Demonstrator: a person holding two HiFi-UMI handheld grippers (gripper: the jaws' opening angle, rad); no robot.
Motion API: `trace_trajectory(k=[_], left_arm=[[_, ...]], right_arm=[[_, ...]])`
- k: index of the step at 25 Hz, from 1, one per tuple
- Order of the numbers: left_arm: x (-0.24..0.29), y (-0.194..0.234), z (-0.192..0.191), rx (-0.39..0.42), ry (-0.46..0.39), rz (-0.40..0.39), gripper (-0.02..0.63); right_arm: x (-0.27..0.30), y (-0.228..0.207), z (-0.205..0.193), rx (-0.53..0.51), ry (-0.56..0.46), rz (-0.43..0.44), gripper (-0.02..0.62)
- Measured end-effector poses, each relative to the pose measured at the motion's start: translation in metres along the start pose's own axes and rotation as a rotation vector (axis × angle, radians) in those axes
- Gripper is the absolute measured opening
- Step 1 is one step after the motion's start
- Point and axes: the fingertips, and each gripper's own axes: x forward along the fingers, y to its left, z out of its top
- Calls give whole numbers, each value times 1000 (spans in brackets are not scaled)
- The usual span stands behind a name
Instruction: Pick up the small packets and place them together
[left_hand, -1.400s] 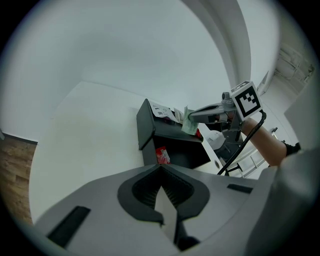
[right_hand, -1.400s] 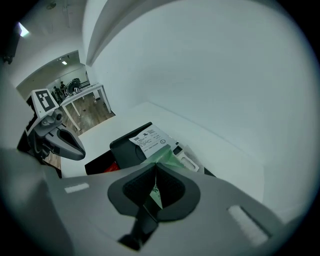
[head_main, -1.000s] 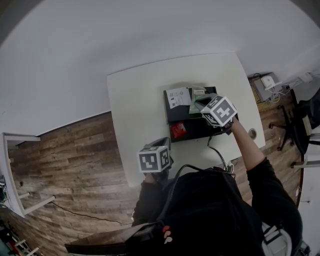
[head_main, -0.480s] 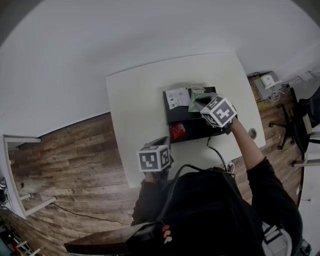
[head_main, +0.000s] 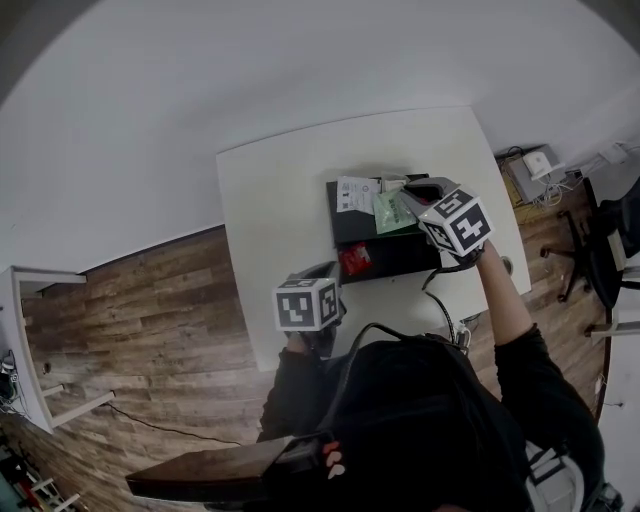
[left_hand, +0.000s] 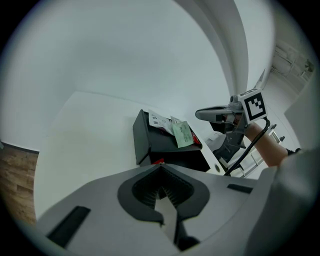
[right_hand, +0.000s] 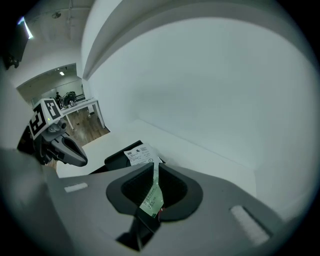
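Note:
A black tray (head_main: 400, 255) stands on the white table (head_main: 280, 200). On it lie a white printed packet (head_main: 357, 193), a green packet (head_main: 392, 212) just right of it, and a red packet (head_main: 353, 260) at its near left edge. My right gripper (head_main: 410, 198) hovers at the tray's far right; its jaws are opening. In the right gripper view the green packet (right_hand: 151, 197) shows edge-on between them, with the white packet (right_hand: 139, 154) beyond. My left gripper (head_main: 322, 272) waits shut and empty at the table's near edge, short of the tray (left_hand: 150, 140).
A black cable (head_main: 440, 300) runs across the table near the tray's right corner, beside a round grommet (head_main: 505, 266). Wooden floor (head_main: 140, 320) lies left of the table. Boxes with wiring (head_main: 530, 165) and a chair (head_main: 600, 250) sit to the right.
My right gripper has drawn back to the right off the tray's middle. The green packet now lies uncovered beside the white one. The left gripper has hardly moved.

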Motion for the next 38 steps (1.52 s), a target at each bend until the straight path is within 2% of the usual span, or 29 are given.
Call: trace_trajectory(k=[4, 6, 12, 18, 24, 27, 38], left_arm=[[-8, 2, 21, 24, -39, 17, -2], [-15, 1, 35, 24, -70, 19, -2], [-42, -17, 88, 52, -200, -21, -2], [-81, -64, 140, 142, -381, -72, -2], [-106, -99, 171, 229, -500, -68, -2], [-111, -105, 174, 254, -520, -46, -2], [-102, -106, 160, 244, -485, -54, -2]], right_arm=[[-31, -6, 17, 49, -116, -43, 29], [-50, -10, 25, 90, -196, -72, 2], [-97, -16, 52, 237, -405, -126, 0], [-124, -2, 70, 194, -484, -162, 0], [-144, 3, 74, 182, -536, -189, 0], [-152, 5, 74, 189, -555, -193, 0], [-156, 12, 73, 195, -570, -175, 0]])
